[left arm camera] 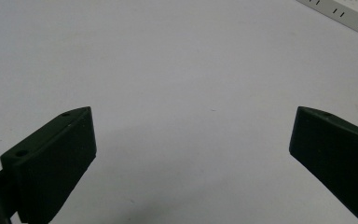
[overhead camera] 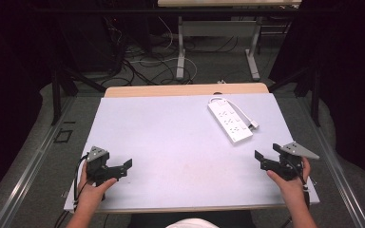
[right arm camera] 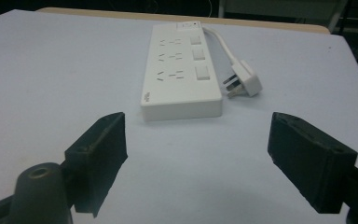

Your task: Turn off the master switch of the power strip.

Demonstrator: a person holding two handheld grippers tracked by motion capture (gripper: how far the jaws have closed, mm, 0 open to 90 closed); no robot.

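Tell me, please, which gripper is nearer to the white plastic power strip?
Right. The right gripper sits just in front of the white plastic power strip; the left gripper is across the table.

Tabletop (overhead camera: 171, 142): pale lavender-grey, plain, with a light wood strip along the far edge.
Power strip (overhead camera: 229, 121): white, with white switches, cord and plug (right arm camera: 245, 80).
Left gripper (overhead camera: 123, 166): black body and jaws, grey plate on top.
Right gripper (overhead camera: 261, 156): black, grey plate.
Floor (overhead camera: 38, 156): grey, strewn with black and white cables.
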